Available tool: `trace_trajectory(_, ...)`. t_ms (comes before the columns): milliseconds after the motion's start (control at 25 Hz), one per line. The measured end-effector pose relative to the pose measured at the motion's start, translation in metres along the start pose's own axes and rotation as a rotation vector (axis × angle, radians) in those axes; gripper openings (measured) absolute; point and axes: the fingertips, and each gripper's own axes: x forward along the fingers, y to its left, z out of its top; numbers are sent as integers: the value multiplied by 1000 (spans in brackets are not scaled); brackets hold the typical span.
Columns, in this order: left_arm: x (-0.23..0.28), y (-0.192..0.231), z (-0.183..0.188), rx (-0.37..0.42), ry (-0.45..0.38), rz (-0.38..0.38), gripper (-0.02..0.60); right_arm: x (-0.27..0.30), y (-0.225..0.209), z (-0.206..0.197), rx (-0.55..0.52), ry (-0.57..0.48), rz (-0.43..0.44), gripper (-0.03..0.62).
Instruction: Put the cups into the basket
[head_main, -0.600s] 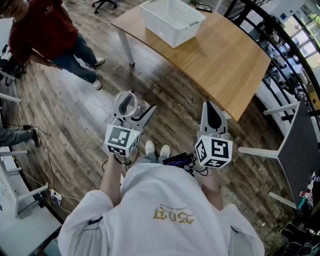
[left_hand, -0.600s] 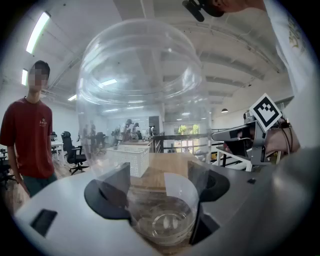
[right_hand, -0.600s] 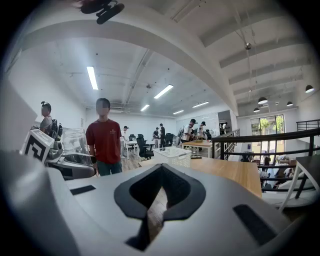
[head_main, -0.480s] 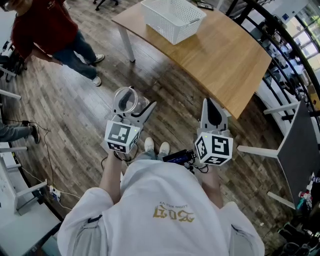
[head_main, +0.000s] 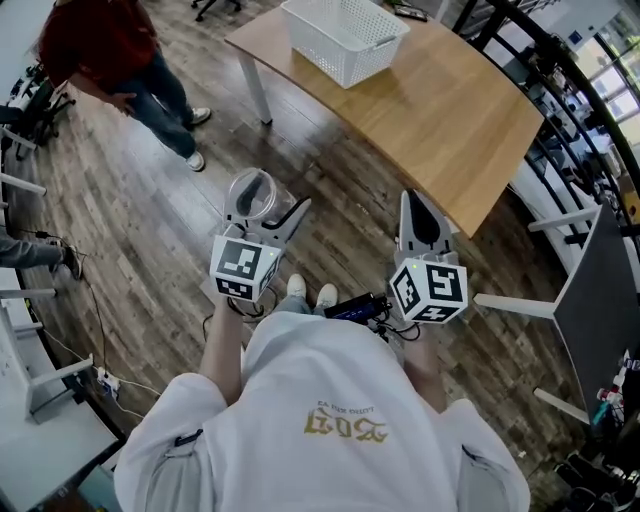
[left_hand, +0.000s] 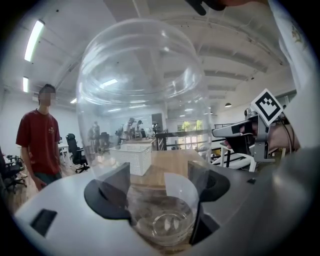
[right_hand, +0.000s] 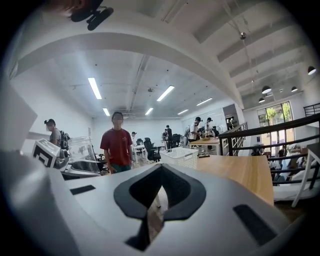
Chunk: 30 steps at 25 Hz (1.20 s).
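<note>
The left tool (left_hand: 161, 200) gripped a clear plastic cup (left_hand: 145, 100) near its base, jaws wide around it, above the wooden floor (head_main: 140, 240). Beside it, the right tool (right_hand: 151, 202) had its jaws almost together, with nothing between them. Ahead, the white basket (head_main: 345, 38) sat at the desk's (head_main: 450, 120) far end, well apart from the cup.

Clear cups (head_main: 252, 197): we count one.
White baskets (head_main: 345, 35): we count one.
Wooden tables (head_main: 440, 110): we count one.
</note>
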Motion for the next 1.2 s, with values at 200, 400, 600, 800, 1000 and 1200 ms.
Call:
trace_trajectory(200, 5, -2, 0, -16, 5, -3, 368, 5, -3, -3, 5, 10, 6, 11)
trace_trajectory(400, 16, 0, -1, -20, 8, -13, 368, 12, -8, -4, 14, 11, 4, 11)
trace_trajectory(600, 28, 11, 3, -18, 4, -15, 368, 26, -14, 2, 17, 5, -9, 11)
trace_trajectory(800, 46, 29, 8, -12, -4, -18, 368, 49, -15, 4, 18, 8, -12, 11)
trace_trajectory(1000, 65, 47, 9, -16, 1, -24, 368, 73, -16, 6, 16, 15, -17, 11)
trace_trajectory(1200, 81, 63, 11, -19, 6, -35, 368, 95, -18, 13, 24, 8, -29, 11)
